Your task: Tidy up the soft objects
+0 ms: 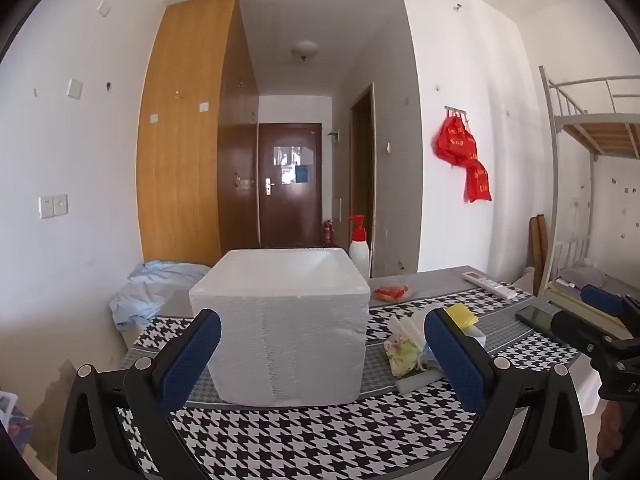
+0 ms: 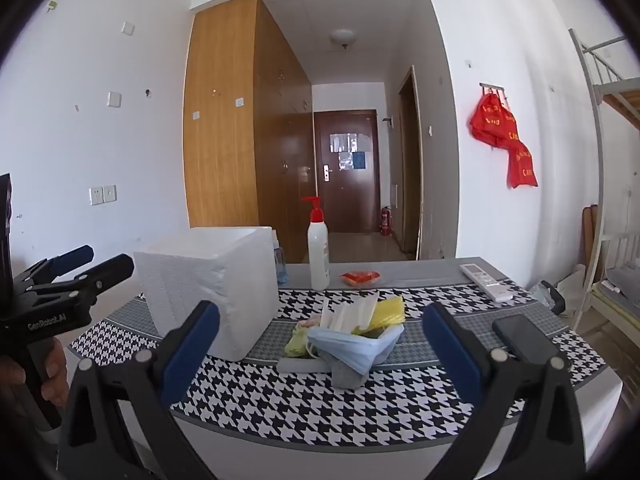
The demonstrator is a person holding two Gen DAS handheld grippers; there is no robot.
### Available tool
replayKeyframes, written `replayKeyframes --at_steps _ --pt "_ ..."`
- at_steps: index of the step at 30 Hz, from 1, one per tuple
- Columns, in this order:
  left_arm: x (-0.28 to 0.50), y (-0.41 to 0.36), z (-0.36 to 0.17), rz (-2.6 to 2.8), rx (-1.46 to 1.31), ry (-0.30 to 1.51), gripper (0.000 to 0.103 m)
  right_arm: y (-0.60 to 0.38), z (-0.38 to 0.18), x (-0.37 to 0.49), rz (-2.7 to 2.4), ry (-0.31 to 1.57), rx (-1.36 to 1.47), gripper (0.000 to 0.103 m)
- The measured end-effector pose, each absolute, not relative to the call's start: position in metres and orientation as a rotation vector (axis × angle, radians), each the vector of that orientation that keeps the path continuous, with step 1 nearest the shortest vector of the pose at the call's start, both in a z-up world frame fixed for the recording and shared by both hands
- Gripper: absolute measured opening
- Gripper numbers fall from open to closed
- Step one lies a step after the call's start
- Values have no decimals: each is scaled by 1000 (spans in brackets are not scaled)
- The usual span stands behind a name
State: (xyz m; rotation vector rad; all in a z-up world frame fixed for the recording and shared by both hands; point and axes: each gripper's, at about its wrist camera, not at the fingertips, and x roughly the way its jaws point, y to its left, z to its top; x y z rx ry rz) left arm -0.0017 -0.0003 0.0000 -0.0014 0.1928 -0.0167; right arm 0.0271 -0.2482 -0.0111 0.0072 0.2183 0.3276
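A pile of soft things (image 2: 352, 332), masks and cloths, is lying on the checked table (image 2: 360, 408), just to the right of a white foam box (image 2: 208, 288). A white bottle (image 2: 318, 256) is standing at 12 o'clock from the pile, a remote (image 2: 486, 282) at 2 o'clock and a phone (image 2: 520, 338) at 3 o'clock. The right gripper (image 2: 320, 354) is hanging wide open before the pile, holding nothing. The left gripper (image 1: 322, 358) is gaping wide too, empty, facing the box.
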Motion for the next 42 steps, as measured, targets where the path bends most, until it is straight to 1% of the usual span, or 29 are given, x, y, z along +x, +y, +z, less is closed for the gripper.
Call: replayKeyframes --at_steps 42 --pt "5 -3 -1 -8 6 216 102 -254 -6 23 324 219 11 103"
